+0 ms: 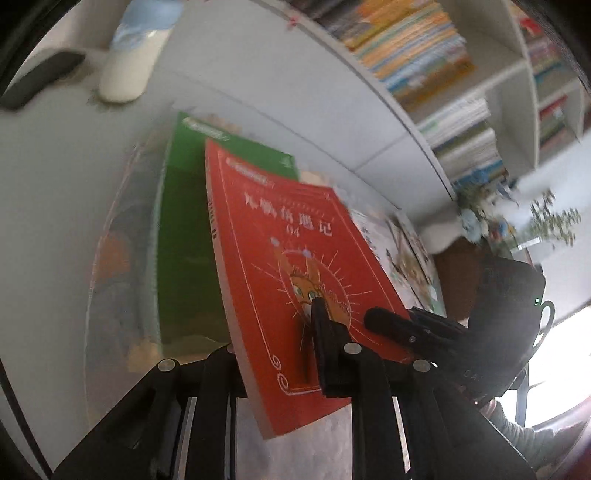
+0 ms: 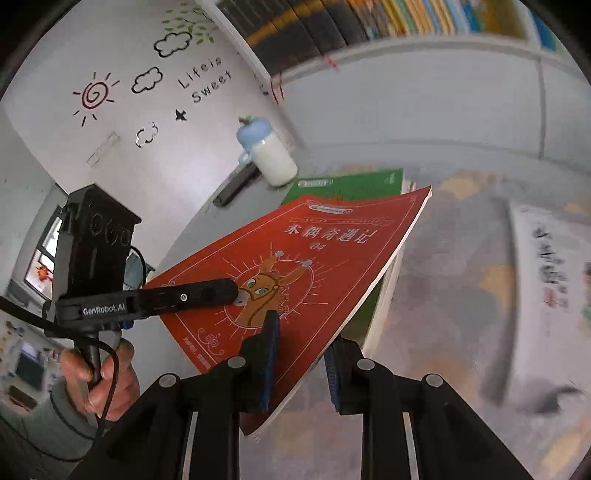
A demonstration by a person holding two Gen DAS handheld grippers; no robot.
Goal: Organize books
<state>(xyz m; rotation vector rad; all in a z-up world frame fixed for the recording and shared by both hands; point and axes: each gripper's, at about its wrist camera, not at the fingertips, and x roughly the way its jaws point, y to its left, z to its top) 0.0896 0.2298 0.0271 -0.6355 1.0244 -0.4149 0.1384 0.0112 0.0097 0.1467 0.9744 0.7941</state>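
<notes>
A red book (image 1: 280, 236) with an orange animal on its cover hangs tilted above the table. My left gripper (image 1: 273, 332) is shut on its near edge: one finger (image 1: 321, 332) lies on the cover and the other is hidden under the book. In the left wrist view my right gripper (image 1: 380, 319) reaches in from the right onto the same cover. In the right wrist view the right gripper (image 2: 303, 332) pinches the red book (image 2: 314, 251), and the left gripper (image 2: 229, 291) clamps it from the left, its handle held by a hand (image 2: 107, 380). A green book (image 1: 184, 240) (image 2: 351, 184) lies underneath.
A white bottle with a blue cap (image 1: 125, 70) (image 2: 273, 158) and a flat black object (image 1: 40, 77) (image 2: 236, 184) sit at the table's far side. Full bookshelves (image 1: 424, 55) (image 2: 369, 22) line the wall. An illustrated book (image 1: 406, 258) (image 2: 546, 266) lies to the right.
</notes>
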